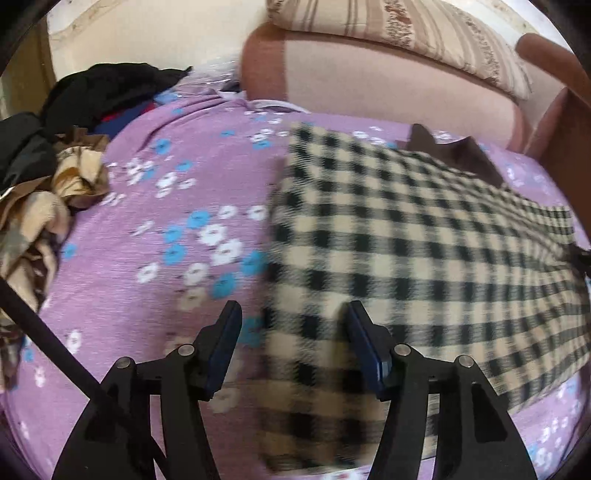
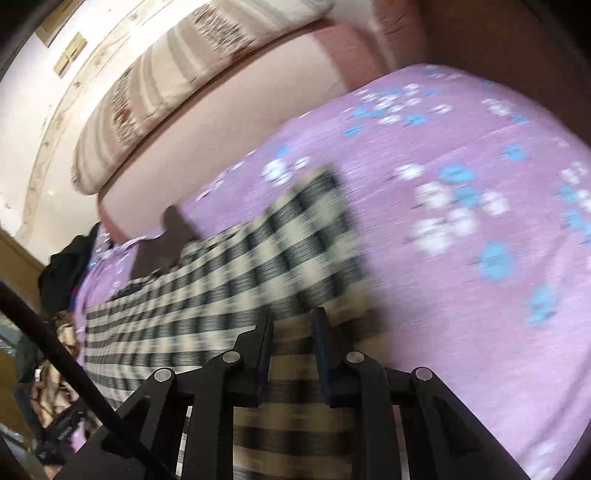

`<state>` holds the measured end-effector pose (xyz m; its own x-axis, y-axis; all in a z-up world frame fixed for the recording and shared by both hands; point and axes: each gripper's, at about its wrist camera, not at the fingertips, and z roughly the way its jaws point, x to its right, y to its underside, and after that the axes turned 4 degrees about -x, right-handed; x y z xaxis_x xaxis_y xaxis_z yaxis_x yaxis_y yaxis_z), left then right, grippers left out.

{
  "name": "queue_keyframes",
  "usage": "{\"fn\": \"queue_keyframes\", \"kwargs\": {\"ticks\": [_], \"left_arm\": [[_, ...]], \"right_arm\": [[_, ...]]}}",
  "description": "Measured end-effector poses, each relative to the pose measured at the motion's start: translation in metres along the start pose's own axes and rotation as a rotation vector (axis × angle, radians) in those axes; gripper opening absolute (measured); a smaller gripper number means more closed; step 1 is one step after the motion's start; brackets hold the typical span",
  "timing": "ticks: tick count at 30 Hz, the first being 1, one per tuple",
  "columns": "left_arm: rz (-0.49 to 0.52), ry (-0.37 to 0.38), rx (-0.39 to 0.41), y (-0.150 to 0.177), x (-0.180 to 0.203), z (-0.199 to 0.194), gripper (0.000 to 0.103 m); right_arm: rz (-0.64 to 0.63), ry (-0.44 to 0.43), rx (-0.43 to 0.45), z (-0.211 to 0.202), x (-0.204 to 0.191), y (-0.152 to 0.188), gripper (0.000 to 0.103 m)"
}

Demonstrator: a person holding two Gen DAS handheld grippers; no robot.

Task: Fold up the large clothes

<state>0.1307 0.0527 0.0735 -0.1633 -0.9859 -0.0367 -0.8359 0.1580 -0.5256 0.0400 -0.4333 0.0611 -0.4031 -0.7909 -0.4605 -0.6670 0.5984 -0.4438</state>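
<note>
Checked garment [image 1: 406,229] lies beneath the open left hand-held gripper [image 1: 291,314].

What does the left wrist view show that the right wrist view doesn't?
Only the left wrist view shows the left gripper, jaws open above the garment's edge, and the beige patterned cloth in the pile. Only the right wrist view shows the right gripper, jaws narrow over the fabric. Both show the checked garment on the purple floral sheet, striped cushion and black clothes.
</note>
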Motion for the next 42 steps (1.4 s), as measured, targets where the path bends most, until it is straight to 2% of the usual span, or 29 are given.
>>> {"fn": "queue_keyframes", "kwargs": {"ticks": [2,3,4,7,10,14,16,19,20,24,28,29,32,35,42], "left_arm": [[-0.020,-0.039,-0.006,0.002,-0.012,0.001,0.058],[-0.032,-0.053,-0.011,0.003,-0.019,0.001,0.058],[-0.046,-0.058,-0.015,0.005,-0.025,0.001,0.058],[-0.094,-0.056,-0.009,0.007,-0.042,-0.006,0.058],[-0.123,-0.058,0.019,0.009,-0.053,-0.018,0.058],[-0.154,0.056,0.004,0.014,-0.058,-0.026,0.058],[-0.148,0.094,-0.021,0.019,-0.055,-0.025,0.058],[-0.137,0.136,-0.049,0.028,-0.050,-0.026,0.058],[-0.151,0.165,-0.060,0.032,-0.051,-0.028,0.058],[-0.263,0.317,-0.113,0.059,-0.059,-0.032,0.061],[-0.351,0.472,-0.148,0.085,-0.050,-0.029,0.072],[-0.363,0.491,-0.130,0.089,-0.045,-0.030,0.078],[-0.368,0.529,-0.112,0.090,-0.031,-0.031,0.083],[-0.409,0.581,-0.120,0.087,-0.023,-0.023,0.087],[-0.475,0.603,-0.096,0.066,-0.030,-0.006,0.088]], "right_arm": [[-0.011,0.052,0.020,-0.010,0.008,-0.002,0.025],[0.002,0.080,0.026,-0.016,0.015,-0.001,0.029],[0.012,0.096,0.036,-0.022,0.021,-0.001,0.037],[0.028,0.089,0.056,-0.037,0.027,-0.001,0.038],[0.014,0.055,0.067,-0.049,0.017,0.007,0.039],[-0.044,-0.079,0.025,-0.065,-0.017,0.029,0.049],[-0.091,-0.148,-0.029,-0.069,-0.037,0.047,0.052],[-0.161,-0.203,-0.086,-0.075,-0.058,0.075,0.052],[-0.167,-0.222,-0.102,-0.077,-0.062,0.087,0.055],[-0.132,-0.291,-0.197,-0.070,-0.060,0.127,0.059],[-0.074,-0.312,-0.292,-0.051,-0.054,0.163,0.059],[-0.063,-0.313,-0.286,-0.050,-0.052,0.167,0.059],[-0.081,-0.273,-0.242,-0.050,-0.058,0.164,0.060],[-0.024,-0.234,-0.213,-0.045,-0.053,0.158,0.061],[0.131,-0.248,-0.152,-0.040,-0.028,0.136,0.061]]}}
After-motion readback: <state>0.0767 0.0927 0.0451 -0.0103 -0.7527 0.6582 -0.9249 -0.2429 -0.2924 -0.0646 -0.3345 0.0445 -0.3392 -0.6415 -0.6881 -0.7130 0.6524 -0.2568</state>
